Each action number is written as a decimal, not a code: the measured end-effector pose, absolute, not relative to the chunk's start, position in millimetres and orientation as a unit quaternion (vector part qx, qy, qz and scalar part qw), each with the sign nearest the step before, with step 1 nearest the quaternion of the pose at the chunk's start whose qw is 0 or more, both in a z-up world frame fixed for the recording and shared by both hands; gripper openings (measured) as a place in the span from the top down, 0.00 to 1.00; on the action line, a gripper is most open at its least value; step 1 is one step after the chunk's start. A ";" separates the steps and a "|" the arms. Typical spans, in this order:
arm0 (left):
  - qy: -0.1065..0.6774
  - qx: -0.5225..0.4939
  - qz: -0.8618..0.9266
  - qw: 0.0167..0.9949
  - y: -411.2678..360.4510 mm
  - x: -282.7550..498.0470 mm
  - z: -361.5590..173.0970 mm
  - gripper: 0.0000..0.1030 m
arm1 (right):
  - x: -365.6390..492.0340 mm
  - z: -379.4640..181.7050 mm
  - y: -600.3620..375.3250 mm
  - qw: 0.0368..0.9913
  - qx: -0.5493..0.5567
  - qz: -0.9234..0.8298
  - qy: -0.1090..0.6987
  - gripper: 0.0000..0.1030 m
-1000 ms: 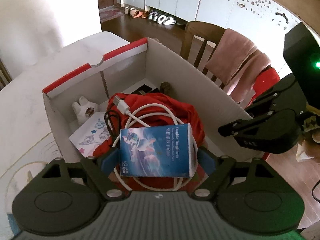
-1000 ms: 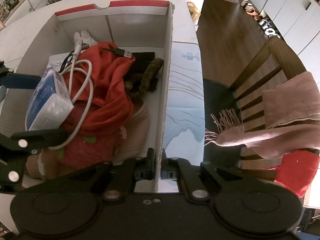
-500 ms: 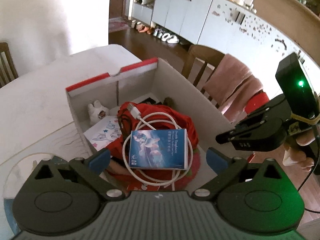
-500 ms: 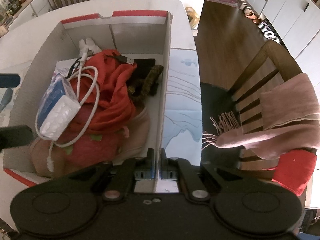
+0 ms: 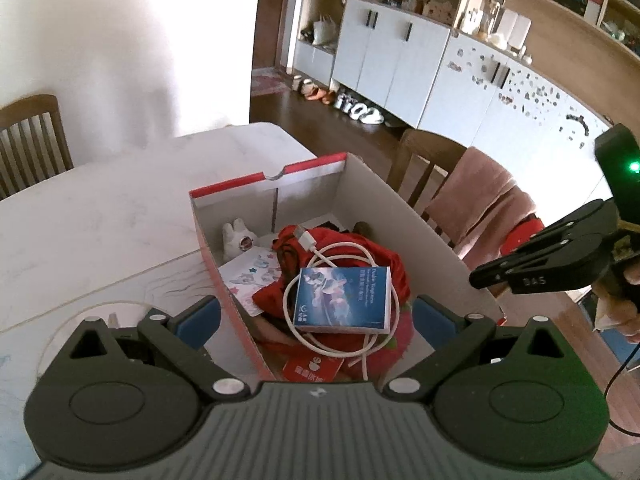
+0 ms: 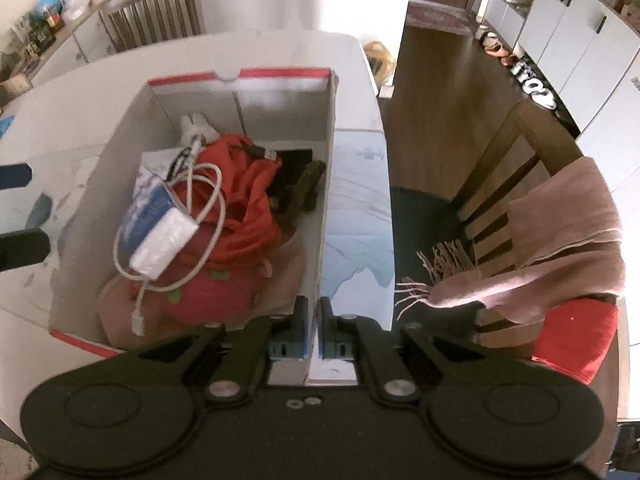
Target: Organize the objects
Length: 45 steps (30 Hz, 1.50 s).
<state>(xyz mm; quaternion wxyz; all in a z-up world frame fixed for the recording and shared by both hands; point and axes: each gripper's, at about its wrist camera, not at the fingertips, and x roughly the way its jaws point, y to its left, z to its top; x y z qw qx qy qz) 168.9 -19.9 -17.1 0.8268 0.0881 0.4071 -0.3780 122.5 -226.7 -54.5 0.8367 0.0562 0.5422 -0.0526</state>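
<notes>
The left gripper point(image 5: 316, 318) hangs wide apart and empty over the box point(image 5: 404, 216). A blue pack point(image 5: 343, 301) lies inside on a white cable point(image 5: 348, 250). The right gripper point(image 6: 313, 330) is pressed together, empty.

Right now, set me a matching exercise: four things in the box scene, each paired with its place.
Things:
1 blue packet
2 white cable
3 pink scarf
4 white figurine

Places:
A draped on the chair
B far corner of the box
C on top of the pile
D looped around the packet

Pairs: 1-C, 2-D, 3-A, 4-B
</notes>
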 end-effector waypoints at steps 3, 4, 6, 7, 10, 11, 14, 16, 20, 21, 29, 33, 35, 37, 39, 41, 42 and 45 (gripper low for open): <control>0.396 0.084 -0.373 0.835 -13.4 165.2 -13.3 0.01 | 112.6 -43.8 -219.2 0.849 0.057 -0.049 0.523 0.97; 0.394 0.081 -0.373 0.836 -11.4 163.3 -12.4 0.01 | 109.3 -40.7 -215.9 0.853 0.055 -0.050 0.516 0.97; 0.389 0.077 -0.371 0.840 -7.0 161.1 -10.6 0.01 | 104.2 -35.7 -210.0 0.861 0.056 -0.049 0.503 0.96; 0.384 0.080 -0.366 0.844 -5.1 158.5 -9.9 0.01 | 100.6 -32.9 -206.9 0.866 0.058 -0.047 0.494 0.96; 0.370 0.086 -0.358 0.853 1.0 150.8 -8.0 0.01 | 90.3 -24.8 -196.9 0.880 0.061 -0.049 0.469 0.94; 0.368 0.087 -0.355 0.855 3.2 149.0 -7.7 0.01 | 87.0 -22.4 -193.4 0.884 0.063 -0.047 0.462 0.93; 0.361 0.087 -0.352 0.859 10.6 143.5 -5.8 0.01 | 74.5 -14.6 -181.2 0.896 0.071 -0.043 0.435 0.92; 0.354 0.090 -0.352 0.862 15.8 139.0 -4.5 0.00 | 66.1 -9.1 -172.3 0.905 0.072 -0.044 0.417 0.90; 0.339 0.097 -0.351 0.868 24.7 129.0 -3.1 0.01 | 51.8 0.5 -154.9 0.917 0.072 -0.053 0.388 0.87; 0.338 0.094 -0.356 0.866 27.1 127.7 -2.5 0.01 | 49.5 2.4 -151.8 0.920 0.072 -0.056 0.382 0.87; 0.324 0.087 -0.387 0.859 44.0 114.7 0.2 0.00 | 27.5 8.4 -130.1 0.936 0.087 -0.070 0.333 0.71; 0.312 0.085 -0.393 0.861 52.1 108.8 2.2 0.00 | 16.9 6.8 -116.0 0.943 0.082 -0.072 0.313 0.55; 0.309 0.085 -0.395 0.861 56.5 107.2 2.9 0.00 | 11.4 5.9 -109.1 0.946 0.080 -0.078 0.304 0.53; 0.306 0.089 -0.395 0.862 60.8 103.6 2.7 0.00 | 6.6 4.2 -103.1 0.950 0.078 -0.082 0.292 0.44; 0.305 0.086 -0.396 0.862 65.1 101.9 2.6 0.00 | 3.7 2.0 -98.2 0.952 0.082 -0.083 0.284 0.38; 0.300 0.089 -0.397 0.863 68.1 98.8 3.2 0.00 | 1.6 0.1 -93.4 0.952 0.086 -0.089 0.281 0.33; 0.296 0.092 -0.397 0.864 69.5 96.9 3.6 0.00 | 0.6 -1.1 -91.5 0.952 0.088 -0.094 0.277 0.31; 0.290 0.093 -0.406 0.862 73.0 91.6 4.4 0.00 | -2.8 -3.1 -87.4 0.951 0.097 -0.104 0.273 0.29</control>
